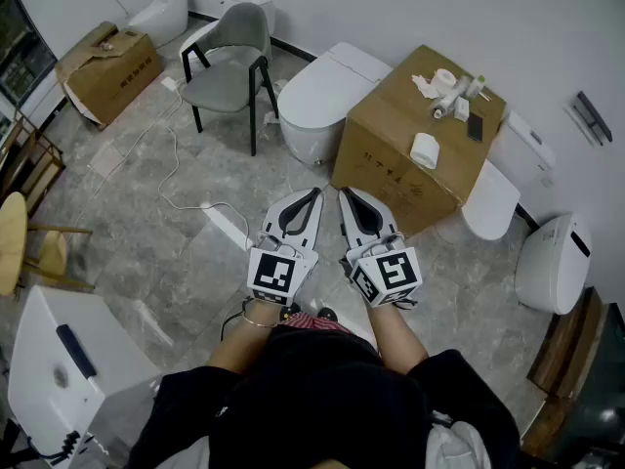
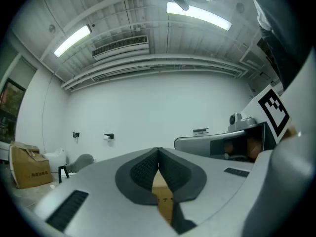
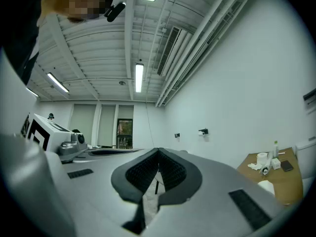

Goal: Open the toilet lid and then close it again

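A white toilet point(image 1: 317, 96) with its lid down stands ahead of me, behind a large cardboard box point(image 1: 415, 154). My left gripper point(image 1: 314, 195) and right gripper point(image 1: 345, 195) hover side by side over the floor, well short of the toilet. Both are shut, tips meeting, with nothing held. In the left gripper view the left gripper point(image 2: 158, 150) points at a bare white wall, and a strip of the box shows under the tips. The right gripper point(image 3: 158, 151) in its own view points along the wall toward a far doorway.
A grey chair point(image 1: 229, 66) stands left of the toilet, with a white cable and power strip point(image 1: 227, 225) on the floor. More white toilets point(image 1: 552, 262) line the right wall. The box top carries paper rolls and bottles point(image 1: 451, 91). Another carton point(image 1: 107, 71) sits far left.
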